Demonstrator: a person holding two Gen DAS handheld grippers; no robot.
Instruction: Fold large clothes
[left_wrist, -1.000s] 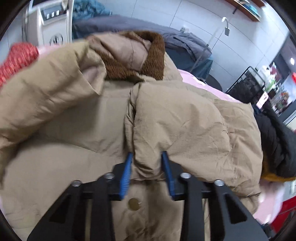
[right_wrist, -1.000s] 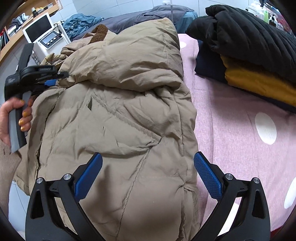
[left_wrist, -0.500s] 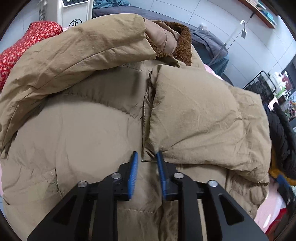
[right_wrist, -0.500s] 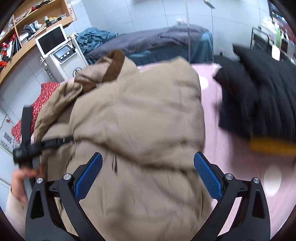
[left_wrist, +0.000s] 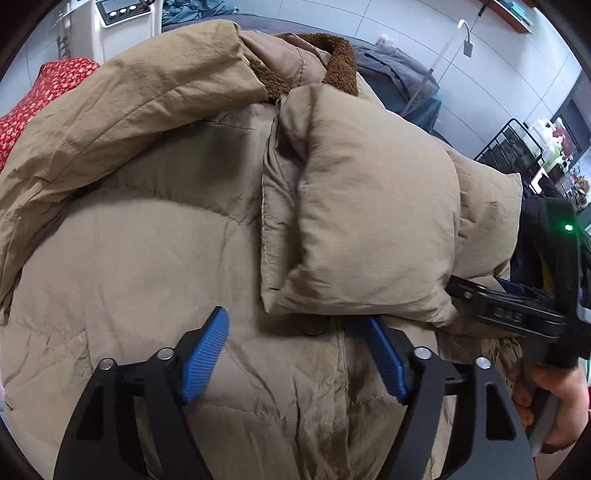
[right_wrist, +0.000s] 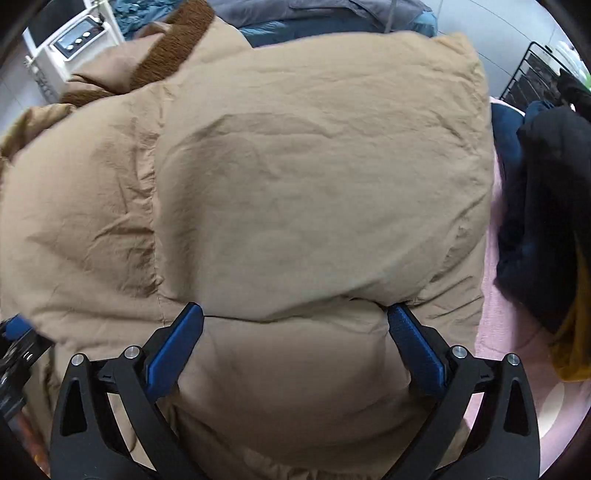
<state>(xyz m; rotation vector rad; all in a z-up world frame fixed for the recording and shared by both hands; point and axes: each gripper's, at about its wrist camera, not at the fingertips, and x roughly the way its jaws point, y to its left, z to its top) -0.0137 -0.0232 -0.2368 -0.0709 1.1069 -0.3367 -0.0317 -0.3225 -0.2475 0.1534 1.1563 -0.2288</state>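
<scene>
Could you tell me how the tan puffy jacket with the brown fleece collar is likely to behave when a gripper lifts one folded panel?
The tan puffy jacket would probably flop and drape, since its folded panel sags in soft, rounded billows. It is likely light for its bulk, judging by the quilted padding. The folds may spring back open, as the fill looks lofty.

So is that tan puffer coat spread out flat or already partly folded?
Partly folded: the tan puffer coat has a sleeve laid over its front, its brown fleece collar still showing.

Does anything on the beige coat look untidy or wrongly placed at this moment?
Only small things. The beige coat is half folded: one sleeve lies across its front, while the other bunches loosely near the brown fleece collar. No damage shows.
</scene>
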